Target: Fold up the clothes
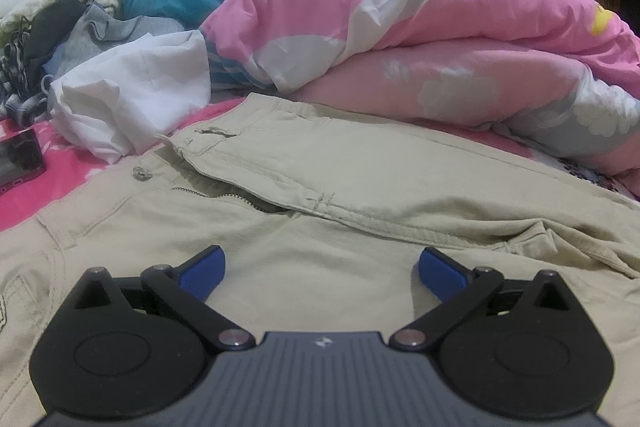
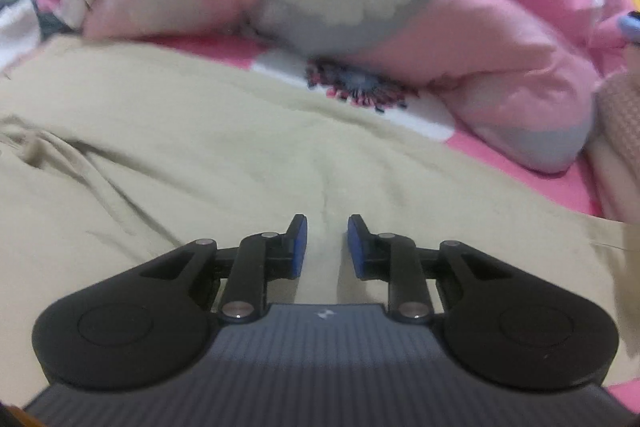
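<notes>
Left tongs point(image 1: 322, 269): wide open, empty, over beige cotton trousers point(image 1: 320, 163).
Right tongs point(image 2: 327, 245): narrow gap, gripping nothing.
Risk: the trouser cloth may bunch, or the pink quilt point(image 1: 400, 27) at upper frame may snag.

Trousers point(image 1: 360, 163): beige cotton-like cloth, matt, finely ribbed weave, stitched seams showing; creasing softly in the right wrist view point(image 2: 200, 147).
Zip point(image 1: 224, 197): small metal teeth, dull.
Button point(image 1: 140, 173): metal, catching a faint shine.
Left gripper point(image 1: 322, 271): matt black plastic arms, shiny metal pins, ribbed grey body.
Pads point(image 1: 204, 273): blue, smooth, looking rubbery.
Right gripper point(image 2: 327, 247): looking like the same matt plastic.
Quilt point(image 1: 400, 27): pink and white cloth, smooth, puffing softly.
Sheet point(image 1: 52, 187): pink printed cloth, matt.
White garment point(image 1: 132, 99): thin cloth, wrinkling.
</notes>
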`<action>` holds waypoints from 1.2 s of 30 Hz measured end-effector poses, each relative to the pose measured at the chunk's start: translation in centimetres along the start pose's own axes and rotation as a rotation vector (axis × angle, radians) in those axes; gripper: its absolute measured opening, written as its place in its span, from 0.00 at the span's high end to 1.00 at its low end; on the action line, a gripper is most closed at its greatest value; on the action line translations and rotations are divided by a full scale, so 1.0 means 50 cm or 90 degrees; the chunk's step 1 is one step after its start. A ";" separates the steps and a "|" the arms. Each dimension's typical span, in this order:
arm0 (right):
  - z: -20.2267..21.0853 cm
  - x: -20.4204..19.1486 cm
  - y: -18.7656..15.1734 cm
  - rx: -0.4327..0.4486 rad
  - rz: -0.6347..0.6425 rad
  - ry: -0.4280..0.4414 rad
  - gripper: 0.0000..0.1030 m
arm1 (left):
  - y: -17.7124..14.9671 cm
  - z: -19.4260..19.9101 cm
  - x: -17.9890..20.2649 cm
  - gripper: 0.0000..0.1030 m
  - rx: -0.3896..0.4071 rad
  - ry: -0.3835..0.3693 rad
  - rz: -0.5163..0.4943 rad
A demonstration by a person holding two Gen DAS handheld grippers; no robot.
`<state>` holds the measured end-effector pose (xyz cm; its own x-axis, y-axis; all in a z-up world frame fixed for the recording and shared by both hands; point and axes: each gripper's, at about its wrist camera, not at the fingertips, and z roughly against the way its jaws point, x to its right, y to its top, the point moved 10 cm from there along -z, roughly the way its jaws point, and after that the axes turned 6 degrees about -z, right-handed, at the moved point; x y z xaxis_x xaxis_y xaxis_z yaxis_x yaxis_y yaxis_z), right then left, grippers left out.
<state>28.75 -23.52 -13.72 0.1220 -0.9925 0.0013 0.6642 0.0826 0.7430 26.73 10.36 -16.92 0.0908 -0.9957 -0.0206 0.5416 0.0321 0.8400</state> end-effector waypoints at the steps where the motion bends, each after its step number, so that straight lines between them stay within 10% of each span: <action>1: 0.018 -0.009 0.002 0.008 -0.003 0.016 0.78 | 0.001 0.003 -0.002 0.01 0.000 -0.001 0.003; 8: 0.109 -0.140 -0.012 0.010 -0.032 0.185 0.70 | -0.007 0.123 -0.109 0.01 0.029 0.015 0.014; 13: 0.226 -0.070 -0.098 0.015 -0.205 0.244 0.52 | -0.056 0.229 -0.284 0.01 0.054 0.096 0.072; 25: 0.406 0.279 -0.482 0.097 -0.798 0.181 0.41 | -0.151 0.178 -0.417 0.23 -0.006 0.049 0.350; 31: 0.378 0.305 -0.515 0.147 -0.937 0.232 0.41 | -0.144 0.185 -0.431 0.51 0.014 0.052 0.386; 36: 0.411 0.324 -0.540 0.186 -0.972 0.225 0.41 | -0.133 0.186 -0.422 0.55 0.014 0.033 0.375</action>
<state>-2.37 -43.66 -20.01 -0.3109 -0.0513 -0.9491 0.1643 -0.9864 -0.0005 13.43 30.36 -17.03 0.4124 -0.8049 0.4268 0.3699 0.5760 0.7289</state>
